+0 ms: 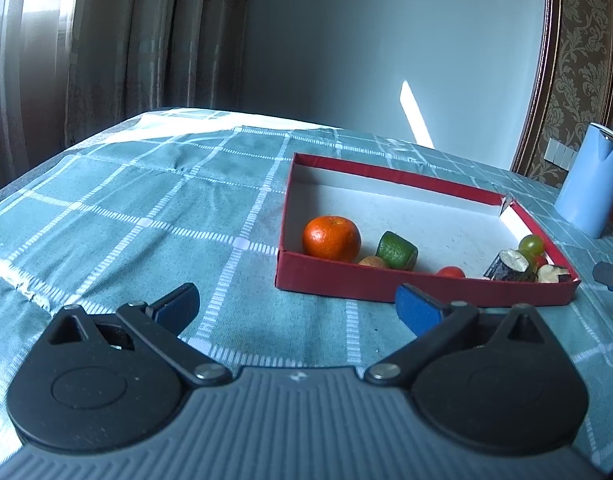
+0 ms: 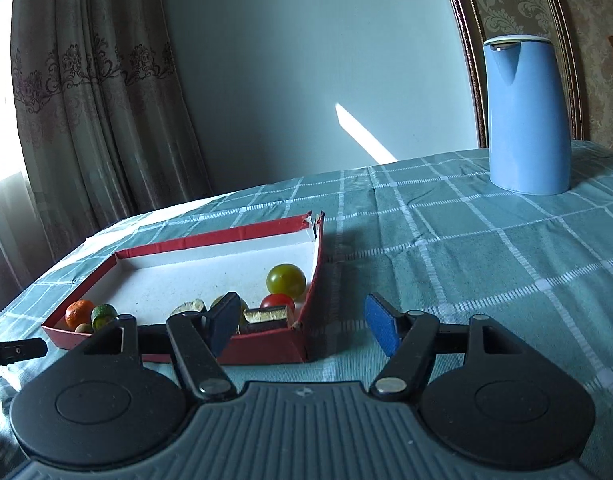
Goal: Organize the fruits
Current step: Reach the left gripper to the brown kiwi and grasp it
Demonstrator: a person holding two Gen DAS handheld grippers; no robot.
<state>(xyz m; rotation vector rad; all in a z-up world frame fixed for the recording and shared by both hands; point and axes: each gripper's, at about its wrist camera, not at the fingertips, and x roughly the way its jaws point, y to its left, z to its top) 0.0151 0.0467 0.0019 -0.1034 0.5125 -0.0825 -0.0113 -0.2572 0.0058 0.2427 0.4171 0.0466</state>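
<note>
Hovering before the red box point(image 1: 386, 288) of fruit, perhaps cut: both grippers point(image 1: 296, 306) point(image 2: 300, 326), fingers spread, empty.

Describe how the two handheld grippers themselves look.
The left gripper and right gripper look alike: a ribbed grey body with a small white mark, two round black discs, black linkage arms with silver pivots, and blue-padded fingers. No cables or sleeves show.
</note>
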